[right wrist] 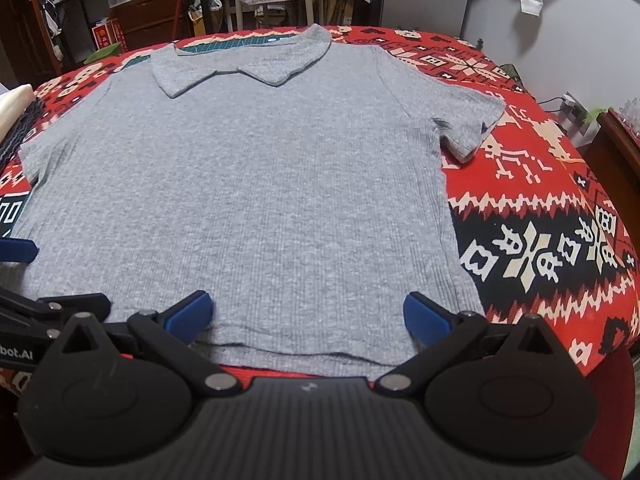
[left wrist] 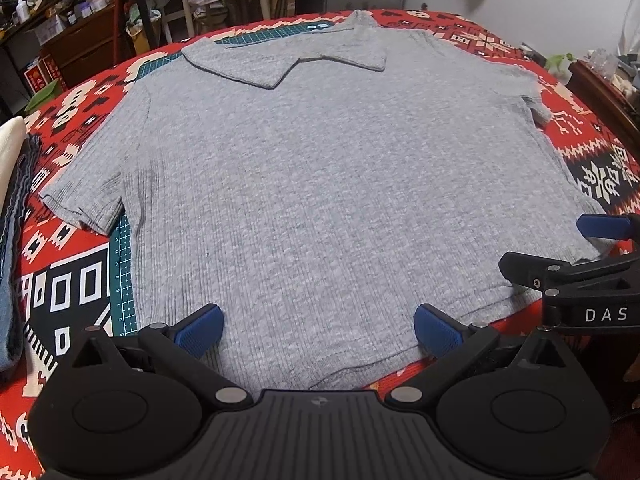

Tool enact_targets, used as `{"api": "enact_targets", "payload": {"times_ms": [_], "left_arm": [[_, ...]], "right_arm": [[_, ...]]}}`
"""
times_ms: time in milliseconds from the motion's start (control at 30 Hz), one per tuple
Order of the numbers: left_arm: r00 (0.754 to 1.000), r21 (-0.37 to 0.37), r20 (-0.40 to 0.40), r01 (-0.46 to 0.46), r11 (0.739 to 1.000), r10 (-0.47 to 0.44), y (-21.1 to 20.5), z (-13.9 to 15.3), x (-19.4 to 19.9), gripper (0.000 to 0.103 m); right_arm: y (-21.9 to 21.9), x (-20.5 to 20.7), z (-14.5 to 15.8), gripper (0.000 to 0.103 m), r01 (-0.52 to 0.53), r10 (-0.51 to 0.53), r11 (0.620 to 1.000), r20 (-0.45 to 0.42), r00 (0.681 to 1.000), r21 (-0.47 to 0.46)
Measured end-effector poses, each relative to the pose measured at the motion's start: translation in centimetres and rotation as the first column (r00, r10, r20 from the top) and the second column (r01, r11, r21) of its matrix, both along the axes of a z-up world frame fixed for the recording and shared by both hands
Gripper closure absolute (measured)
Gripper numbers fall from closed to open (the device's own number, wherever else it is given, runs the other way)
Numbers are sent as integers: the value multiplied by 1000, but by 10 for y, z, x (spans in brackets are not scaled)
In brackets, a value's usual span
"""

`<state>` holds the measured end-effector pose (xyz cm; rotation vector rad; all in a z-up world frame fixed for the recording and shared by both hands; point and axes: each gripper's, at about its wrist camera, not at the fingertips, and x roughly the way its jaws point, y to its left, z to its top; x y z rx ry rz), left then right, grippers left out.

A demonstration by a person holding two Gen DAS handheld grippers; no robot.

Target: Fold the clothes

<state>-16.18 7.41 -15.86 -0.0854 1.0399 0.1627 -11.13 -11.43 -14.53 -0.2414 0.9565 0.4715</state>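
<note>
My left gripper (left wrist: 318, 330) and my right gripper (right wrist: 307, 317) both have their jaws spread wide, holding nothing. Both hover over the near bottom edge of the grey ribbed knit polo shirt (left wrist: 320, 184). It lies flat on the desk's red patterned cloth (right wrist: 532, 208). It runs straight away from me, collar far. Neither gripper is nearer.
</note>
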Motion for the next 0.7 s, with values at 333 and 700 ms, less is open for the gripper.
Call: {"api": "enact_targets", "payload": {"times_ms": [333, 700], "left_arm": [[1000, 0, 13, 4, 1000, -4, 0, -1, -2, 0], [998, 7, 58, 18, 1000, -18, -1, -3, -6, 0]], "right_arm": [[-3, -3, -3, 0, 5, -6, 1000, 36, 999, 24], [-3, -3, -3, 0, -7, 5, 1000, 46, 999, 29]]}}
